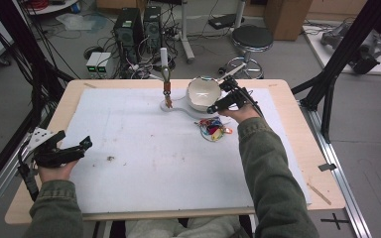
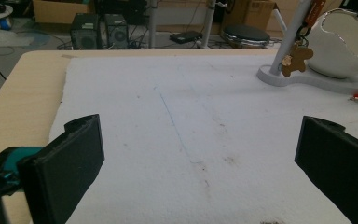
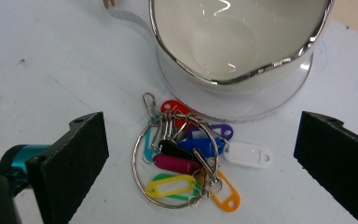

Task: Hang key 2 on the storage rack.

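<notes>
Right tool hangs w/ jaws spread wide over key-tag ring, beside white bowl, prob. lining up a grab. Left tool released, parked on worktop.

Glossy white ceramic with a mirror-bright silver rim makes the bowl, thin shiny metal the key ring carrying smooth coloured plastic tags, matt, faintly rough, perhaps foam, the white mat on the pale wooden table.

Left hand-held gripper agape; right hand-held gripper agape.
</notes>
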Demonstrator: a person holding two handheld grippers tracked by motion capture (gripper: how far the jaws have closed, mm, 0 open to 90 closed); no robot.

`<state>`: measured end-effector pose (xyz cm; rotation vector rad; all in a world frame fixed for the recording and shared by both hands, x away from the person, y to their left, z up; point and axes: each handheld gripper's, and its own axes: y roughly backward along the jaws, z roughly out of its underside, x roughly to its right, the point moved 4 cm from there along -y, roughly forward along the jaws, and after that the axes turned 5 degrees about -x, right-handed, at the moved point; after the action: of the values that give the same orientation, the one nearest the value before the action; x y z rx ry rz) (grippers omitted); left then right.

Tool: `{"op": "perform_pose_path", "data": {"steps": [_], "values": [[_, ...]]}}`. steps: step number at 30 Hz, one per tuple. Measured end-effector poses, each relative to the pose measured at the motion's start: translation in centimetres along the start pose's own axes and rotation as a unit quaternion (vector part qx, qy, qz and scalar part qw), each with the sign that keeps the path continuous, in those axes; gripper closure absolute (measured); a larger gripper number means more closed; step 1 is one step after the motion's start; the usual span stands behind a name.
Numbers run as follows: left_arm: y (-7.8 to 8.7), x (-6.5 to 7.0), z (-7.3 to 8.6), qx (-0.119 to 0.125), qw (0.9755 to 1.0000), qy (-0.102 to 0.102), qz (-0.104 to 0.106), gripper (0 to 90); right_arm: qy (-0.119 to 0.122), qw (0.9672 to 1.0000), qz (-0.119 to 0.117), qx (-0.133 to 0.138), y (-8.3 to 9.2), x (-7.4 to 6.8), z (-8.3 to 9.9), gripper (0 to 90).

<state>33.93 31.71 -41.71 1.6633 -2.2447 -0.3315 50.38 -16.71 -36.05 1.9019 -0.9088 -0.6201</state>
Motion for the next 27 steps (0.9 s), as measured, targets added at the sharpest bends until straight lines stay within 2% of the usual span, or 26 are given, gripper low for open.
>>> {"op": "perform_pose_path", "data": {"steps": [8, 9, 10, 16, 27], "values": [[0.0, 0.0, 0.0, 0.000, 1.0000, 0.000, 0.000, 1.7, -0.007, 0.9999, -0.002, -0.009, -1.3, 0.8, 1.7, 1.9], [0.0, 0.0, 0.0, 0.000, 1.0000, 0.000, 0.000, 1.7, -0.013, 0.9999, -0.004, -0.010, -1.4, 0.9, 1.9, 1.9], [0.1, 0.0, 0.0, 0.002, 1.0000, 0.000, -0.002, 1.7, -0.008, 0.9999, 0.000, -0.009, -1.7, 1.1, 2.0, 1.9], [0.1, -0.1, -0.1, 0.005, 1.0000, 0.001, -0.003, 1.7, -0.018, 0.9995, 0.001, -0.025, -2.8, 1.5, 3.1, 2.1], [0.1, 0.0, -0.1, 0.004, 1.0000, 0.000, -0.002, 1.7, -0.026, 0.9987, 0.003, -0.044, -4.4, 1.9, 4.1, 2.2]]}}
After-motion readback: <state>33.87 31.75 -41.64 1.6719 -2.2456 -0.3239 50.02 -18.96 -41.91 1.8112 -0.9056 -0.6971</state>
